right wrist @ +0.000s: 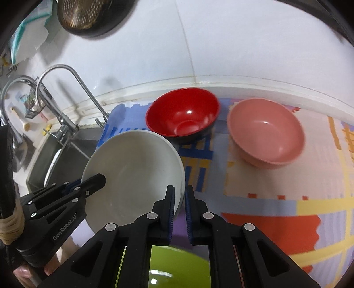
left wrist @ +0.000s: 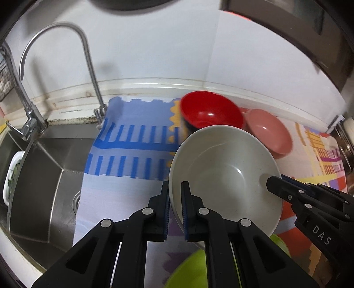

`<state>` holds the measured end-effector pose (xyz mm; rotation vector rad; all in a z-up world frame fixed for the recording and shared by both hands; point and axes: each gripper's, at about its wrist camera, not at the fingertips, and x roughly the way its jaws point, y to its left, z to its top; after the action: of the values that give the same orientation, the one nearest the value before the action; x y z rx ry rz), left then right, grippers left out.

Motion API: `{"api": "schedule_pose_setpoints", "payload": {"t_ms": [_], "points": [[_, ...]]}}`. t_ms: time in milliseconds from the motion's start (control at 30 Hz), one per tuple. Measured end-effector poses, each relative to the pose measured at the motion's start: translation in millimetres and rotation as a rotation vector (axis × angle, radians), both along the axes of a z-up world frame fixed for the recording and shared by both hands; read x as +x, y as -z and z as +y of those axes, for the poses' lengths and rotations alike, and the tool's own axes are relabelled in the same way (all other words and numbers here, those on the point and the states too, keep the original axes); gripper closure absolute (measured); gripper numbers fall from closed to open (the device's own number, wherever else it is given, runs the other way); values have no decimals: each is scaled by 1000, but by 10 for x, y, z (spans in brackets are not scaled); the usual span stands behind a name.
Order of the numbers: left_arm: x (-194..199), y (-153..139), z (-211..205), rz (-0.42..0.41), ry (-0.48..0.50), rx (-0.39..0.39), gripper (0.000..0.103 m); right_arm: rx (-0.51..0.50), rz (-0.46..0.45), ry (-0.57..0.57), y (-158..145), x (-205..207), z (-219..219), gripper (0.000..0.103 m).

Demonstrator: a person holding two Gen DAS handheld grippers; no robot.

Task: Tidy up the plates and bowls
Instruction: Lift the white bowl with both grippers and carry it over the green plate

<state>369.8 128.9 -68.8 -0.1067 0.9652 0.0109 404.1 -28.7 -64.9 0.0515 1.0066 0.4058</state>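
Observation:
A white bowl (left wrist: 223,170) (right wrist: 135,168) hangs tilted above the patterned mat, held from both sides. My left gripper (left wrist: 176,199) is shut on its left rim, and my right gripper (right wrist: 180,203) is shut on its right rim. Each gripper shows in the other's view, the right gripper (left wrist: 274,182) and the left gripper (right wrist: 97,179) both clamped over the rim. A red bowl (left wrist: 210,113) (right wrist: 183,113) and a pink bowl (left wrist: 268,130) (right wrist: 265,133) stand upright on the mat behind it. A green bowl (left wrist: 194,270) (right wrist: 177,268) lies below the white one, partly hidden by my fingers.
A steel sink (left wrist: 44,177) (right wrist: 62,155) with curved taps (left wrist: 88,55) lies to the left. The colourful mat (right wrist: 287,199) covers the counter up to the tiled wall. A dark strainer (right wrist: 93,15) hangs on the wall above. A person's hand (right wrist: 24,272) holds the left gripper.

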Motion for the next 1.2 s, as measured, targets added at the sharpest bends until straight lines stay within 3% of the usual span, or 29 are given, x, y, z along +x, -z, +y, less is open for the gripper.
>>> {"api": "schedule_pose_setpoints", "payload": {"t_ms": [567, 1200], "points": [[-398, -250, -925, -41, 150, -6, 91, -6, -62, 139, -346, -563, -903, 92], [-585, -120, -2075, 9, 314, -11, 90, -50, -34, 285, -280, -922, -1978, 92]]}}
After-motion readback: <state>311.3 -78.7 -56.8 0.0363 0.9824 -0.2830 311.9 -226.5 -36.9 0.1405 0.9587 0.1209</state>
